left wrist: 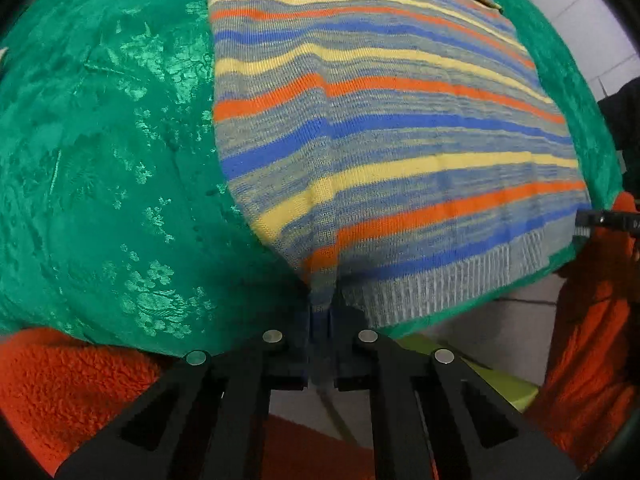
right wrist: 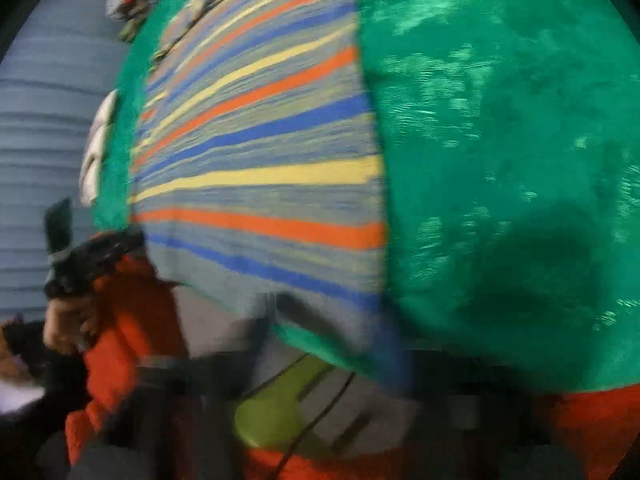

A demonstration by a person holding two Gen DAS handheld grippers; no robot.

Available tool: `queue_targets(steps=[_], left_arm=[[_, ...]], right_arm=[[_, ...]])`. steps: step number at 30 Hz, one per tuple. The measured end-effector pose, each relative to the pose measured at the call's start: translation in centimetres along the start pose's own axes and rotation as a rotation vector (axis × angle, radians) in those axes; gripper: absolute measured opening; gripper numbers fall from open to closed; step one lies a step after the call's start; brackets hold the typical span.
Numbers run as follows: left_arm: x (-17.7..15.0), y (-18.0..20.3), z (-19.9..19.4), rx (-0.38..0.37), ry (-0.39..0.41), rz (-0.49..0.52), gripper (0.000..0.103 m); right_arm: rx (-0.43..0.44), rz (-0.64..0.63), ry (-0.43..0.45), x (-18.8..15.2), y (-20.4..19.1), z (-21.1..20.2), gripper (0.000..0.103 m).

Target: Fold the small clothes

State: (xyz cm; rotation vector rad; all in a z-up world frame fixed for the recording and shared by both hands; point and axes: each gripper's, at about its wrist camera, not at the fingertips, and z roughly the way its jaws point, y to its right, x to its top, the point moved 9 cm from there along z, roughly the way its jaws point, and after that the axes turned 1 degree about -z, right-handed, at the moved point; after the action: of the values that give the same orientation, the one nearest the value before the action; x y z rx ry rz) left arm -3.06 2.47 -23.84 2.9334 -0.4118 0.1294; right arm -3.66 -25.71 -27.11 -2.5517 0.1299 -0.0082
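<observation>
A knit sweater point(left wrist: 380, 120) with blue, orange, yellow and grey stripes lies flat on a green patterned tablecloth point(left wrist: 100, 160). Its grey ribbed hem point(left wrist: 440, 288) runs along the near table edge. My left gripper point(left wrist: 320, 320) is shut, pinching the hem's left corner between its black fingers. At the frame's right edge my right gripper point(left wrist: 592, 220) sits at the hem's other corner. The right wrist view is blurred: the sweater point(right wrist: 260, 180) fills the middle, its near corner drawn down into my right gripper point(right wrist: 332, 344), which looks shut on it. The left gripper point(right wrist: 92, 252) shows at the left there.
A person's orange fleece sleeves point(left wrist: 60, 380) point(right wrist: 128, 320) flank the table's near edge. A lime-green object point(right wrist: 276, 412) stands on the grey floor below. More small clothes point(right wrist: 136, 0) lie past the sweater's far end. Blue-grey ribbed fabric point(right wrist: 40, 120) lies beyond the table's left side.
</observation>
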Motion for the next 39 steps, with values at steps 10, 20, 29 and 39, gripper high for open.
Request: queue_targets(steps=[10,20,29,39], left_arm=[[8.2,-1.8,-8.4,-0.434,0.132,-0.232,0.004],[31.9,-7.6,-7.7,-0.332,0.327,-0.303,0.005],[40.3,-16.5,-4.4,-0.273,0.402,-0.573,0.048],[23.7,-4.5,-0.1,-0.167,0.351,0.01,0.057]], right_arm=[[0.284,0.094,0.222,6.9,-2.8,-7.6,0.006],[0.24,0.203,0.442,31.6,-0.3,-9.6,0.005],[0.239,0.287,0.65,43.5,4.5,-10.4,0.051],[-0.117,-0.571,0.402,26.5,-6.6,-3.1,0.047]])
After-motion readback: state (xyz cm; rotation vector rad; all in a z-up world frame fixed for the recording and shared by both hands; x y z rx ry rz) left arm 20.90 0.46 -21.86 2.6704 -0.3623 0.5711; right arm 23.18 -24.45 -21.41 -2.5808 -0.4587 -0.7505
